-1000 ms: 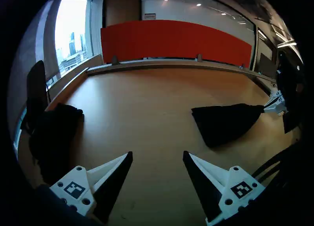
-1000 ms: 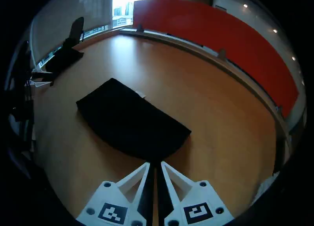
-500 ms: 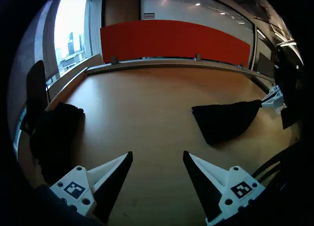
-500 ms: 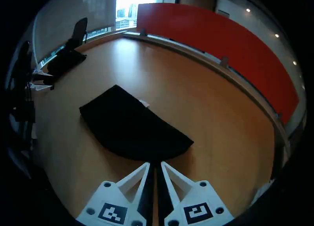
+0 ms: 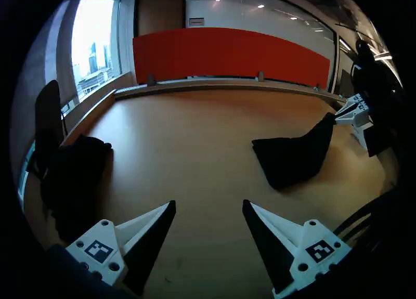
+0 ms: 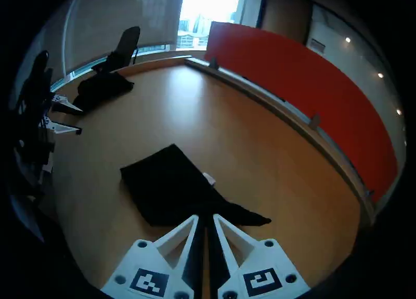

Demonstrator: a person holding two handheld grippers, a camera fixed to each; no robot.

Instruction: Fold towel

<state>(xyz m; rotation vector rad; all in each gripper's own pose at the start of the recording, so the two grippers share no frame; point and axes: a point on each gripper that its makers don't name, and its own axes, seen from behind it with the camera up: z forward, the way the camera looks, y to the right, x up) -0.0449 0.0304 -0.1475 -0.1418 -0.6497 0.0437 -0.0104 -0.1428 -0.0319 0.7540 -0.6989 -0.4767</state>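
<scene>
Count: one black towel (image 6: 166, 190), two grippers, one wooden table (image 5: 197, 132), one red partition (image 5: 229, 54), one dark bundle (image 5: 73, 169) at the table's left edge, one chair (image 6: 125, 41) behind it.

Edges and room: the towel lies on the right half of the table in the left gripper view, well apart from the dark bundle. Bare tabletop lies between the towel and the bundle, and between the towel and the partition. The table's far edge runs along the foot of the partition. A small white tag (image 6: 209, 178) shows at the towel's far edge.

Right gripper (image 6: 206, 218): fingers brought together to a thin slit, clamped on one corner of the towel. In the left gripper view that corner rises off the table to the right gripper (image 5: 338, 117); the rest of the towel rests on the tabletop.

Left gripper (image 5: 208, 221): fingers spread wide, holding nothing, above bare tabletop, well apart from the towel.
</scene>
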